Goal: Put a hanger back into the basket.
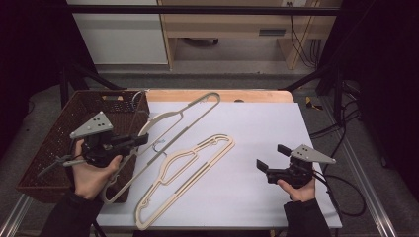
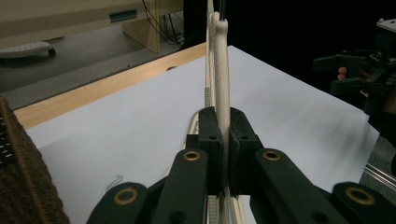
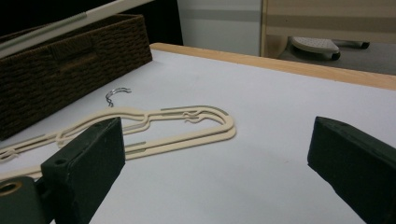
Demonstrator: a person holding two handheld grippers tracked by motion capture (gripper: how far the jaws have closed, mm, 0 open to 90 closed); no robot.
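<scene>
The bench (image 1: pixel 257 96) is a wooden top almost wholly covered by a white sheet (image 1: pixel 257 148), with a strip of bare wood showing along its far edge. At the bench's left end stands a dark brown woven basket (image 1: pixel 54 143), its near right corner beside the person's left hand (image 1: pixel 91 175). Two cream plastic hangers are next in size. The raised hanger (image 1: pixel 185 116) runs slantwise from the left hand up toward the far middle of the bench, its lower end over the basket's right rim and its far end over the wood strip; it is tilted on edge, as the left gripper view shows a thin cream bar (image 2: pixel 221 70) rising straight up between the jaws. The second hanger (image 1: pixel 190 173) lies flat on the white sheet near the middle, slantwise too, just right of the raised one, with its small metal hook (image 3: pixel 116 94) resting on the sheet toward the basket. The left gripper (image 1: pixel 141 140) is pressed together, pinching the raised hanger's bar. The right gripper (image 1: pixel 272 157) is held low over the sheet at the bench's right side, well apart from both hangers, its jaws spread wide with nothing between them; in the right gripper view the flat hanger lies beyond them.
</scene>
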